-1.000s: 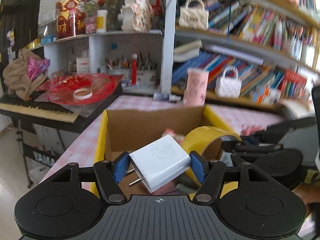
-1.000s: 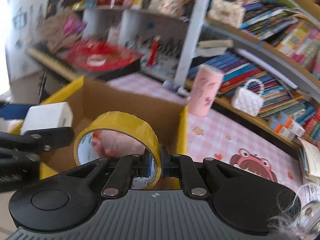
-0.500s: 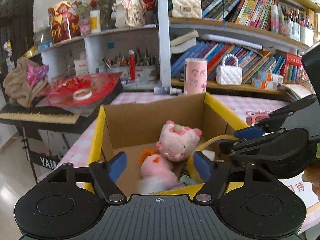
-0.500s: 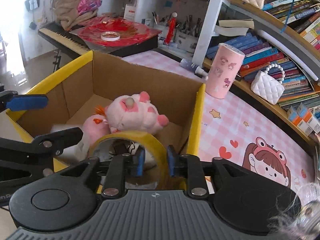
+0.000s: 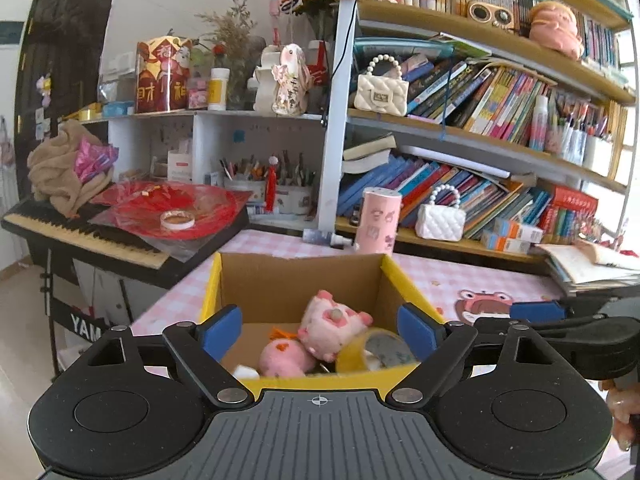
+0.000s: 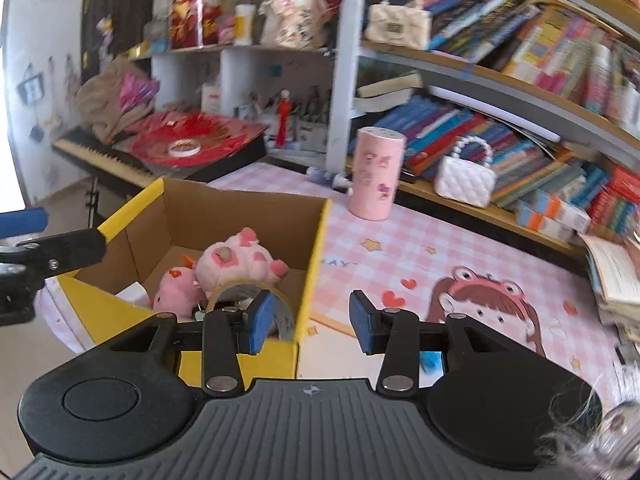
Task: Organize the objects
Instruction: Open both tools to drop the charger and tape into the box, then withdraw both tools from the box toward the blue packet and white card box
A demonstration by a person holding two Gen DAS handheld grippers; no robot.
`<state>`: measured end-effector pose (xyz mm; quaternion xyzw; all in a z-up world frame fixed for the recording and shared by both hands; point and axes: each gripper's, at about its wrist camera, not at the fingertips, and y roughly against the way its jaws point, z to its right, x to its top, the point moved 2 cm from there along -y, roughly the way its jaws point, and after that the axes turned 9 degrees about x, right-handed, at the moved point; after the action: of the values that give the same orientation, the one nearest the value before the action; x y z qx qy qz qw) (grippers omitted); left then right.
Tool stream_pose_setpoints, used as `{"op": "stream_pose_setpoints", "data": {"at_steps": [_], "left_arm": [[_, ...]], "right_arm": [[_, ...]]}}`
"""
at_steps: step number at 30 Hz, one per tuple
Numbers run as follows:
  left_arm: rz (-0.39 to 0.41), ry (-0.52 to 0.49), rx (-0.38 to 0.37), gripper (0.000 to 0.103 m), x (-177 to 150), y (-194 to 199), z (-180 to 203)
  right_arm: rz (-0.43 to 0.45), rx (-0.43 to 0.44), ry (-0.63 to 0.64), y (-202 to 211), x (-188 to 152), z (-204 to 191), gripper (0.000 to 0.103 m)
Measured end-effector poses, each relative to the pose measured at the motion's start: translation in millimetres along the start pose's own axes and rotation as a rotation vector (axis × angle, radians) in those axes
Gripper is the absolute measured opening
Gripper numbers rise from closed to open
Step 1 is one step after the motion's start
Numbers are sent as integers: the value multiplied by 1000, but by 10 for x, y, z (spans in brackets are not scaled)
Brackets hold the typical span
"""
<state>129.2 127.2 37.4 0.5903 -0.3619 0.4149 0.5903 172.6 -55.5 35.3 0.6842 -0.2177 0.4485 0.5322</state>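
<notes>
Left wrist view. My left gripper hangs at the near rim of the cardboard box, jaws spread wide, nothing between the blue pads. Inside the box, from 12 toward 3 o'clock of the gripper's gap: a pink plush pig lying on a second pink toy, and a roll of yellow tape leaning against the right wall. A white block, probably a charger, shows at the near edge around 8 o'clock; it is mostly hidden by the rim. The right gripper sits off at 3 o'clock, outside the box.

Right wrist view. My right gripper holds nothing, jaws apart, straddling the box's near right corner. The tape roll stands on edge just behind the left pad; I cannot tell whether they touch. Plush pig at 11 o'clock, white block at 10. A pink cylinder stands on the checked tablecloth at 1 o'clock, well apart from the box.

Judgement: both hands are empty and the items lie inside, so this reads as the end of a drop-off step. The next move calls for backing both grippers clear of the rim without catching the tape, then picking a loose item. The pink cylinder looks the nearest candidate; it is tall and would need a square, mid-height pinch.
</notes>
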Motion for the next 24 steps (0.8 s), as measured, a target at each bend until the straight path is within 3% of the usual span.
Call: {"op": "stream_pose_setpoints", "data": {"at_steps": [5, 9, 16, 24], "left_arm": [[-46, 18, -41, 90, -207, 186, 71], [-70, -7, -30, 93, -373, 313, 145], [-107, -105, 1, 95, -664, 443, 278], [-147, -131, -22, 95, -770, 420, 462]], "right_arm": [[-14, -6, -97, 244, -247, 49, 40], [-23, -31, -169, 423, -495, 27, 43], [-30, -135, -133, 634, -969, -90, 51], [-64, -183, -134, 737, -1207, -10, 59]]}}
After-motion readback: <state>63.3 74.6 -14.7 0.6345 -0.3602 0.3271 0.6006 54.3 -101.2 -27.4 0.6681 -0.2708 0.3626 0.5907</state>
